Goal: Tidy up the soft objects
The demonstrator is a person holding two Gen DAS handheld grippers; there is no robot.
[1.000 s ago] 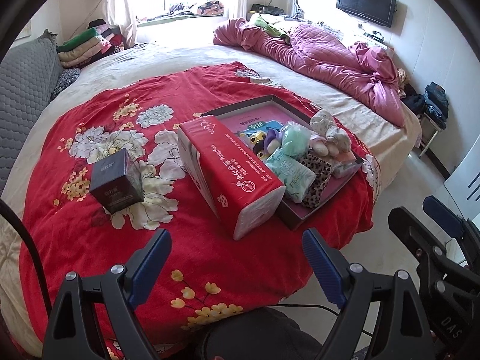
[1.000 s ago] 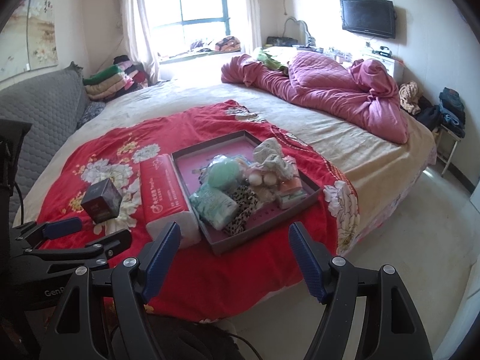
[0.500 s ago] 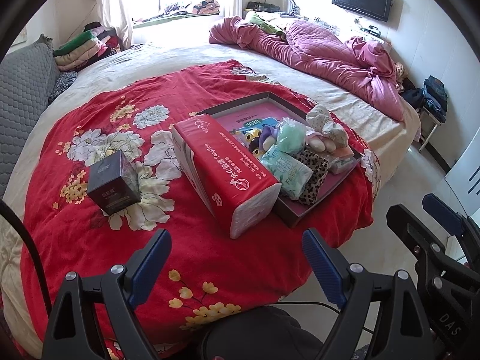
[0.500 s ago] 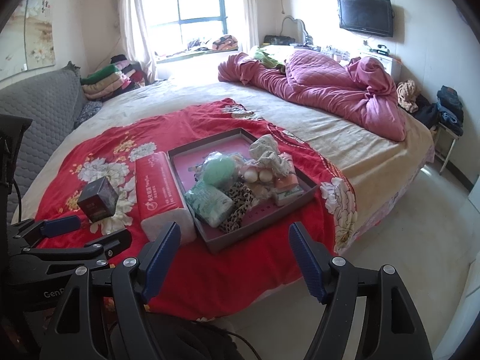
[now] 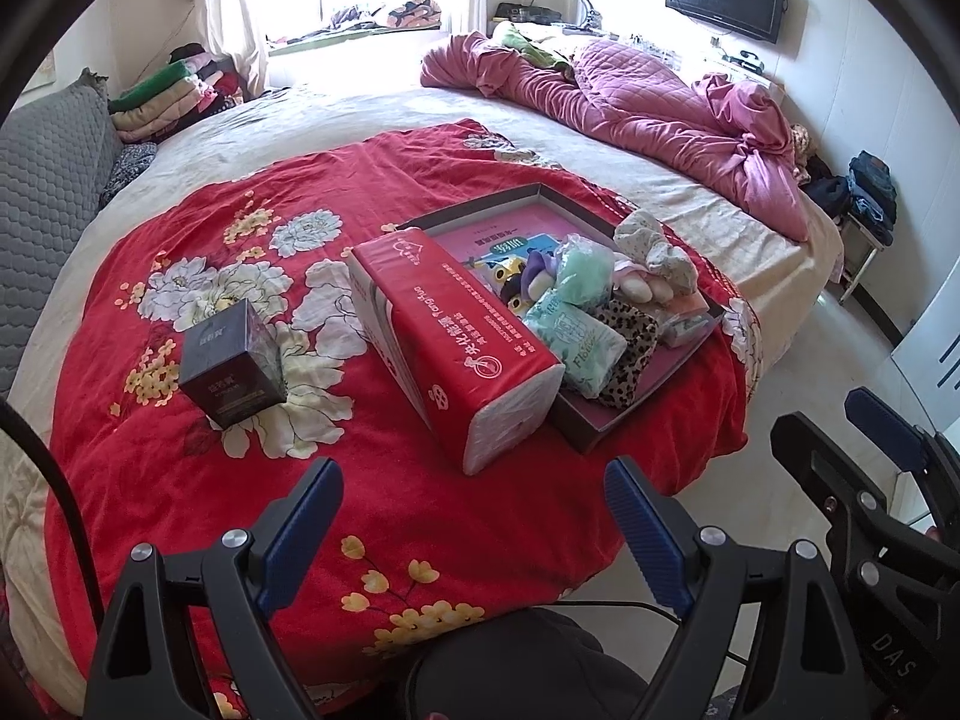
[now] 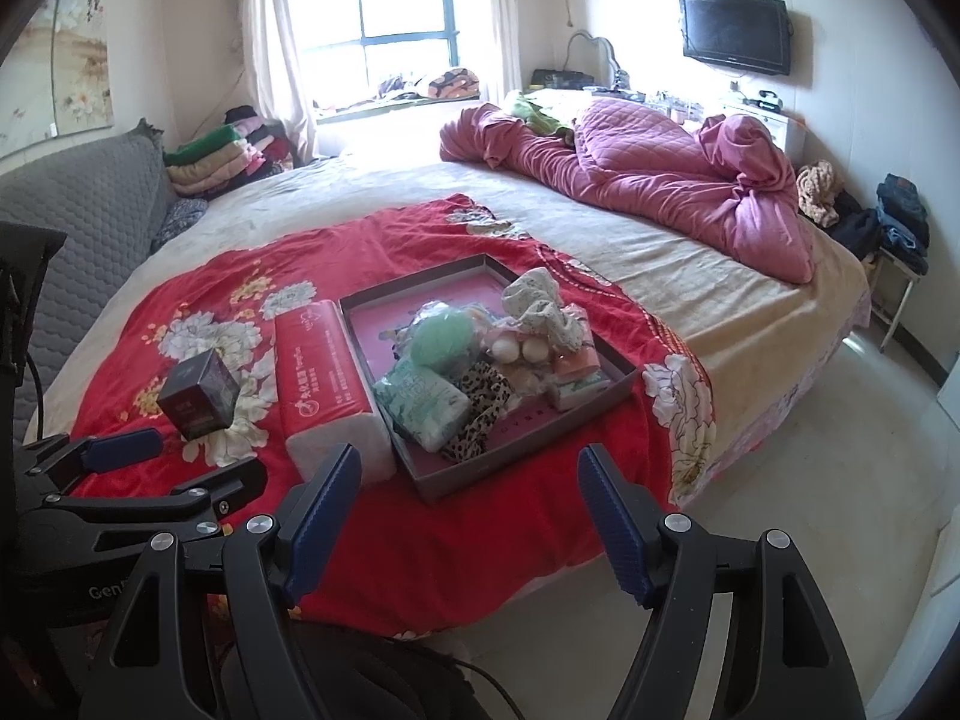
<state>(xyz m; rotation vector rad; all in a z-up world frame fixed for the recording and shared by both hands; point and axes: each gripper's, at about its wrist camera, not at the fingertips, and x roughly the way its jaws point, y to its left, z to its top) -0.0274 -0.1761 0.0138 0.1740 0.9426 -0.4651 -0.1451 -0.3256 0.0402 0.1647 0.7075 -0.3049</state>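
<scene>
We hold both grippers low at the near edge of the bed (image 6: 750, 300), the left gripper (image 5: 474, 516) and the right gripper (image 6: 471, 504) each with fingers spread wide and nothing between them. A red floral blanket (image 5: 198, 468) covers the near part of the bed, and on it sit the things we work with. A shallow grey tray (image 6: 528, 468) with a pink floor lies right of centre, one corner turned toward us, and it holds a heap of soft items: a mint-green puff (image 6: 441, 333), a pale green tissue pack (image 6: 423, 402), a leopard-print cloth (image 6: 480, 414) draped toward the near rim, and a bundle of floral fabric (image 6: 540, 306) on the far side. Just beside the tray's left wall, apparently touching it, lies a long red tissue pack (image 5: 456, 336) on its side; its long axis runs from far-left to near-right in the left wrist view, with the white end facing us. Well apart to its left, a small dark box (image 5: 231, 363) stands upright on a white flower print. Farther back a crumpled pink quilt (image 6: 660, 174) sprawls across the far right of the bed, folded clothes (image 6: 210, 165) are stacked at the far left beside a grey quilted headboard (image 6: 78, 204), and a television (image 6: 735, 33) hangs on the right wall.
</scene>
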